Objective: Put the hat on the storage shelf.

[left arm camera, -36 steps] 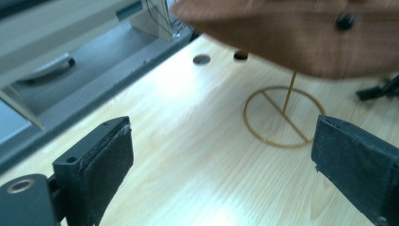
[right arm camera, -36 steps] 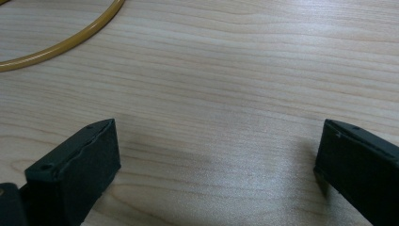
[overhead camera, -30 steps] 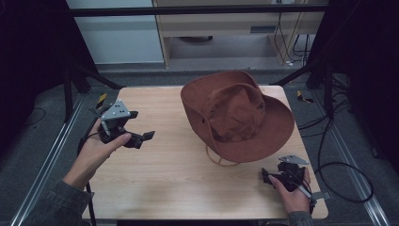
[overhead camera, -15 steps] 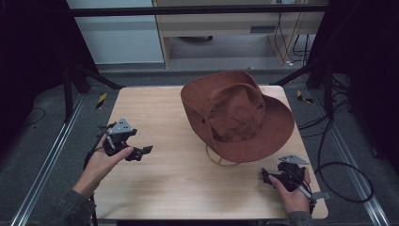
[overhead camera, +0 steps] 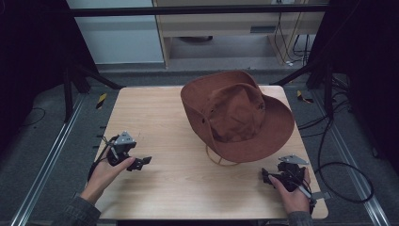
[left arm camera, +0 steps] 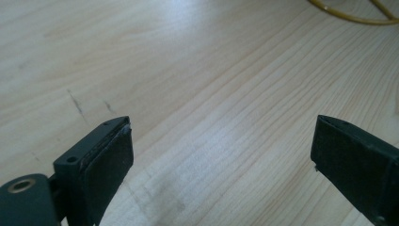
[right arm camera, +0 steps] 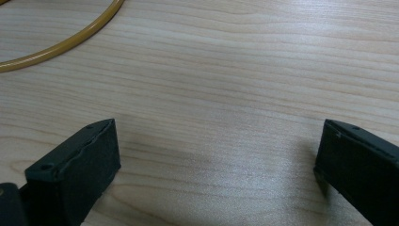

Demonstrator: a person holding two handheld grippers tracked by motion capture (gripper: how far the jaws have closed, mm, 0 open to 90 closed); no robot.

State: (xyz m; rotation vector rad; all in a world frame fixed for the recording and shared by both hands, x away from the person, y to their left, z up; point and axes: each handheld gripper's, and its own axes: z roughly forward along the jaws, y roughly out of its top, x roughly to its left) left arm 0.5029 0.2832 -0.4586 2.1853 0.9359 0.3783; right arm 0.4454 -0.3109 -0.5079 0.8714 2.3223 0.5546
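Resting on table point(overhead camera: 188, 188): brown hat point(overhead camera: 237, 115); both grippers agape

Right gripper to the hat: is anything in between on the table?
Nothing visible blocks it. Bare table lies between the open right gripper and the brown hat. The hat's yellow cord loops on the wood just ahead of the jaws, a possible snag but no barrier.

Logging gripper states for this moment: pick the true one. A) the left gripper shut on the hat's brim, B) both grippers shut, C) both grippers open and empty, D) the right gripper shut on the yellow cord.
C: each gripper view shows the left gripper and right gripper with jaws wide apart over bare wooden table, clear of the brown hat.
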